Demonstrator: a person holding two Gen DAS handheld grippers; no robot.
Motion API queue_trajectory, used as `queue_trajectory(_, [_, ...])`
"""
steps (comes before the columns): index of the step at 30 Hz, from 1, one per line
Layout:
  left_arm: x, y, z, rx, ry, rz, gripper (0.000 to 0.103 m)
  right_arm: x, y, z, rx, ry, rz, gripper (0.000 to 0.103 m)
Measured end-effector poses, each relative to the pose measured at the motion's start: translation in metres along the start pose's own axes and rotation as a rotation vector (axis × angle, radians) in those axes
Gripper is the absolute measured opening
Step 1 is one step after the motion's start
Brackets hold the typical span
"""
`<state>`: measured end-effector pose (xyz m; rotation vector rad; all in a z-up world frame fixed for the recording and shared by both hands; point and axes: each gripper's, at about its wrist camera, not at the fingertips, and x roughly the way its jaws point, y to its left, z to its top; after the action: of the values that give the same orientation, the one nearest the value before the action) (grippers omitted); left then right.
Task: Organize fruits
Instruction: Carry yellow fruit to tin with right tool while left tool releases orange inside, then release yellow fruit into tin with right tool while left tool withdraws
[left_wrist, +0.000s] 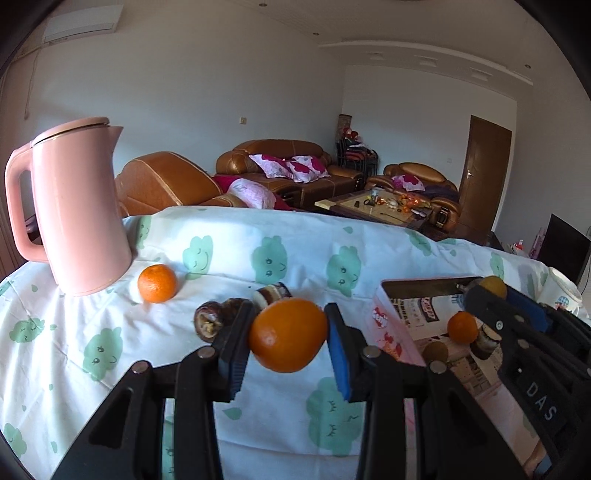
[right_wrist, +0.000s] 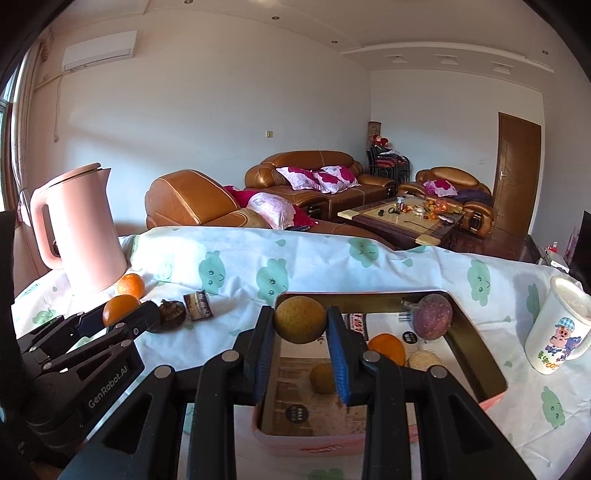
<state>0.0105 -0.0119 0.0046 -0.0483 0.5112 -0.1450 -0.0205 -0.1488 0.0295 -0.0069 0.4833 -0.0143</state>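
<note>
Both jaws are clamped on fruit: my left gripper (left_wrist: 290, 338) pinches an orange (left_wrist: 288, 335) above the cloth-covered surface (left_wrist: 221, 254), and my right gripper (right_wrist: 300, 325) holds a yellow-brown fruit (right_wrist: 300, 319) over the near-left part of the box (right_wrist: 480, 343). That box, already holding an orange fruit (right_wrist: 387, 348) and a purple one (right_wrist: 432, 315), lies right of my left gripper, so I judge the right drops first. One loose orange (left_wrist: 157, 283) sits beside the pink kettle (left_wrist: 79, 210), nearer my left.
</note>
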Motion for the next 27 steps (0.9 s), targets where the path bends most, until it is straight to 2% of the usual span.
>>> queue_trajectory(5, [-0.002,-0.046,0.002,0.067,-0.031,-0.058,0.04,0.002,-0.032,0.001,0.025,0.002,-0.052,0.03])
queue_trajectory(14, [0.018,-0.115,0.006,0.185,0.004,-0.118,0.04,0.014,-0.095,0.003,0.086,0.043,-0.137,0.031])
queue_trajectory(18, [0.036,-0.13,0.004,0.225,0.074,-0.103,0.04,0.023,-0.111,0.001,0.085,0.078,-0.149,0.031])
queue_trajectory(27, [0.066,-0.131,0.001,0.191,0.211,-0.103,0.04,0.043,-0.11,-0.006,0.046,0.156,-0.108,0.031])
